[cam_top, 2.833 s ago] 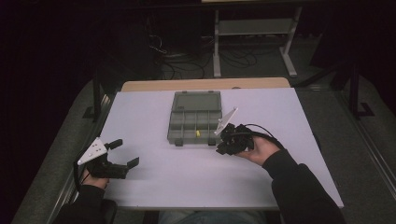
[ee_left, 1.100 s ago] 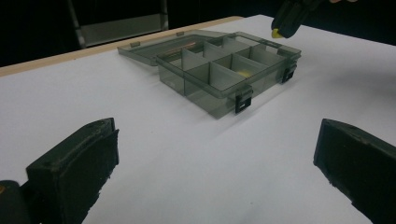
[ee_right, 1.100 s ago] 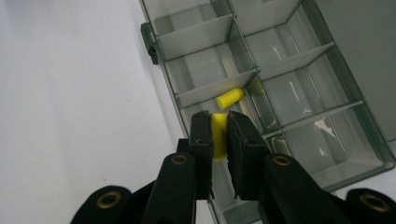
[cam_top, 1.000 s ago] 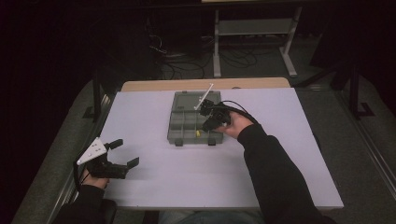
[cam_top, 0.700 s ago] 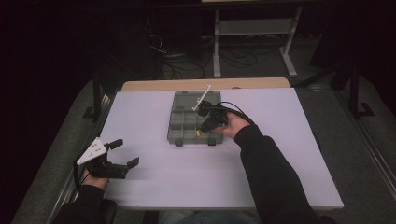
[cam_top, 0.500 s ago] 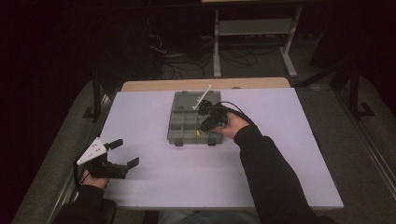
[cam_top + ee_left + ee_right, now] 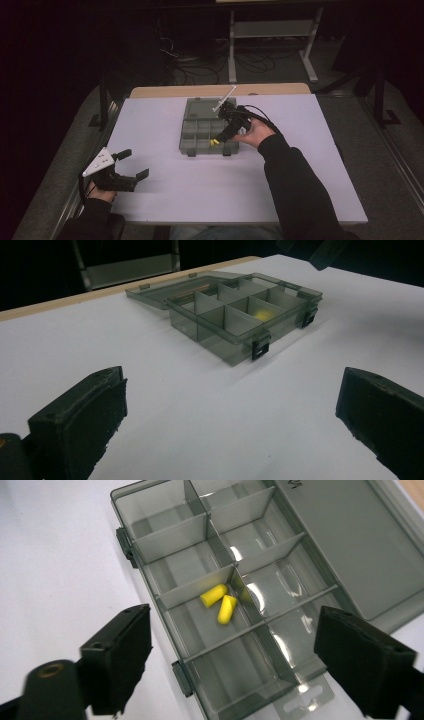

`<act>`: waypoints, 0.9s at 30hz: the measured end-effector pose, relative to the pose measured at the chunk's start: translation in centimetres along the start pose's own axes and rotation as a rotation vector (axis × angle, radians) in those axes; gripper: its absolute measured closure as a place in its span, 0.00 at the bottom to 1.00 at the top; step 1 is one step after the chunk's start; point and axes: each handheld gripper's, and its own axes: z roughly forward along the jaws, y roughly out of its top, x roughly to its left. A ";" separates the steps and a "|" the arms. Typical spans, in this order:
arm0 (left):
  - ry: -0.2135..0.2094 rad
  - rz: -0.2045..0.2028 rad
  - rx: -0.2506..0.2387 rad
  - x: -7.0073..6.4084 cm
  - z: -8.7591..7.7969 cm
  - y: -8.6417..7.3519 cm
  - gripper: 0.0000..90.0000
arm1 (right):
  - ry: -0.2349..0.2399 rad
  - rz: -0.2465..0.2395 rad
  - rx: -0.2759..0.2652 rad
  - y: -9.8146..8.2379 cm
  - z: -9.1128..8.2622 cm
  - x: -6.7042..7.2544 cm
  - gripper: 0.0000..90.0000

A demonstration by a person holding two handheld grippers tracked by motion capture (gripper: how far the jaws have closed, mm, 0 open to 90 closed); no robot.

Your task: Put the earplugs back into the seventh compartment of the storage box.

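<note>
At lower left of the high view we note the left gripper [image 7: 131, 165] spread and idle, while mid-frame the right gripper [image 7: 223, 136], jaws just opening with nothing between them, hovers over the organizer box [image 7: 192, 146], two yellow earplugs [image 7: 219, 603] already deposited, lid unclosed.

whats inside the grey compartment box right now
Two yellow earplugs lie together in one compartment on the latch side of the open compartment box. The other compartments look empty. The right gripper, jaws just opened, holds nothing. No compartment is covered.
</note>
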 end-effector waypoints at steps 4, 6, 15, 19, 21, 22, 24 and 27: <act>0.000 0.002 0.001 0.0 0.0 0.0 0.00 | 0.006 0.012 -0.011 -0.4 -0.5 -0.1 0.15; 0.001 0.002 0.002 0.0 0.0 0.0 0.00 | 0.009 0.021 -0.013 -0.6 -0.8 0.0 0.14; 0.004 0.003 0.002 0.0 0.0 0.0 0.00 | 0.002 0.020 -0.065 -1.8 -2.5 0.6 0.01; 0.005 0.003 0.002 0.0 0.0 0.0 0.00 | 0.006 0.025 -0.075 -2.6 -3.1 0.9 0.01; 0.004 0.003 0.002 0.0 0.0 0.0 0.00 | 0.009 0.035 -0.102 -3.4 -3.8 1.1 0.01; 0.004 0.003 0.003 0.0 0.0 0.0 0.00 | 0.009 0.035 -0.102 -3.4 -3.8 1.1 0.01; 0.005 0.002 0.002 0.0 0.0 0.0 0.00 | 0.009 0.038 -0.117 -4.0 -4.1 1.2 0.01; 0.005 0.002 0.002 -0.1 0.0 0.0 0.00 | 0.002 0.047 -0.134 -4.8 -4.5 1.3 0.01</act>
